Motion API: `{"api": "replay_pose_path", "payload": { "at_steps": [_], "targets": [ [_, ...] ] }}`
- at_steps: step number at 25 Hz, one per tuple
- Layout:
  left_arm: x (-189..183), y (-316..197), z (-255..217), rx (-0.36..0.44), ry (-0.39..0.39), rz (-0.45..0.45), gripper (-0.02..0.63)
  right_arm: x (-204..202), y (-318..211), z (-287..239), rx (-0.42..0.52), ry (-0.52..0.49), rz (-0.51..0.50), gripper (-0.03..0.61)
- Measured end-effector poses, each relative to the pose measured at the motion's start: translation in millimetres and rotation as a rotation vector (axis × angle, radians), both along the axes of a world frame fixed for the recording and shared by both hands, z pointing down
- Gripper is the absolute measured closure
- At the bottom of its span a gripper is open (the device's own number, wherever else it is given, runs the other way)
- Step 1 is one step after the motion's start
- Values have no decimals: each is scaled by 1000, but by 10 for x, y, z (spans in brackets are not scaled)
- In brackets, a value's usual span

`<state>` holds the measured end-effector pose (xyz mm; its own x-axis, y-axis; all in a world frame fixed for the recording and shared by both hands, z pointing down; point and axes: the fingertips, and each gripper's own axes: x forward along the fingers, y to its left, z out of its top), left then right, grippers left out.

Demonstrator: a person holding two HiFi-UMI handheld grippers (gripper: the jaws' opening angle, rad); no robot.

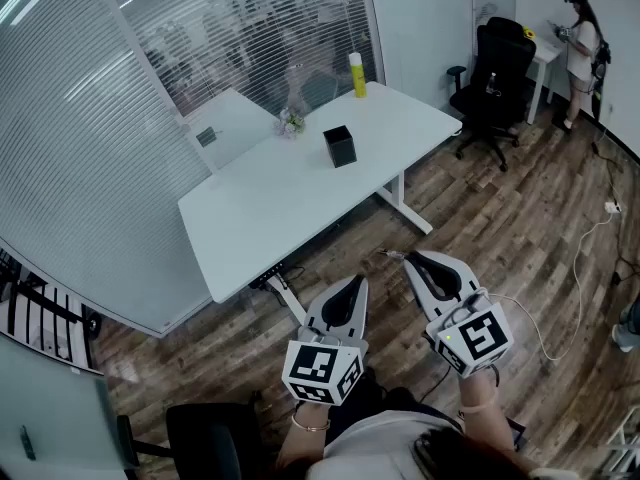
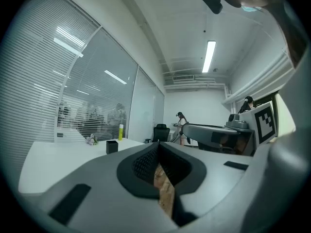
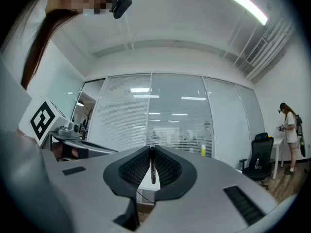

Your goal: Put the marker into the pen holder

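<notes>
The black pen holder (image 1: 340,146) stands upright on the white table (image 1: 250,218), far ahead of both grippers; it also shows small in the left gripper view (image 2: 112,146). My right gripper (image 1: 408,256) is shut on a thin dark marker (image 3: 152,171), whose tip pokes out past the jaws (image 1: 388,254). In its own view the right gripper (image 3: 151,148) has the jaws pressed on the marker. My left gripper (image 1: 357,281) is shut with nothing in it (image 2: 158,145). Both are held over the wooden floor, short of the table's near edge.
A yellow bottle (image 1: 357,74) and a small plant (image 1: 291,122) stand near the table's far side. A black office chair (image 1: 495,78) and a person (image 1: 580,43) are at the back right. A white cable (image 1: 580,258) lies on the floor, right.
</notes>
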<state>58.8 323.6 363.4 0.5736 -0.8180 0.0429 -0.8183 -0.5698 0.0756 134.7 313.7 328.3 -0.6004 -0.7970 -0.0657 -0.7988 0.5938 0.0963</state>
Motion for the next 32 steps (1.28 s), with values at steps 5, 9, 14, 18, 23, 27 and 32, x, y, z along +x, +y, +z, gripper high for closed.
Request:
{"api": "replay_pose_path", "payload": {
  "at_steps": [5, 9, 14, 18, 23, 27, 32],
  "targets": [
    [-23, -29, 8, 3, 3, -3, 594, -11, -8, -38, 18, -53, -24, 522],
    [-84, -71, 51, -5, 4, 3, 594, -31, -59, -23, 18, -80, -15, 522],
    [-222, -219, 64, -7, 8, 9, 594, -85, -216, -12, 14, -89, 7, 522],
    [-364, -392, 63, -9, 20, 9, 594, -169, -386, 10, 14, -68, 31, 522],
    [-493, -599, 112, -13, 28, 25, 594, -287, -598, 95, 7, -23, 64, 523],
    [-604, -756, 152, -11, 25, 42, 594, -383, -772, 152, 4, 5, 100, 523],
    [-774, -976, 182, -13, 27, 65, 594, -505, -986, 163, 1, -6, 131, 523]
  ]
}}
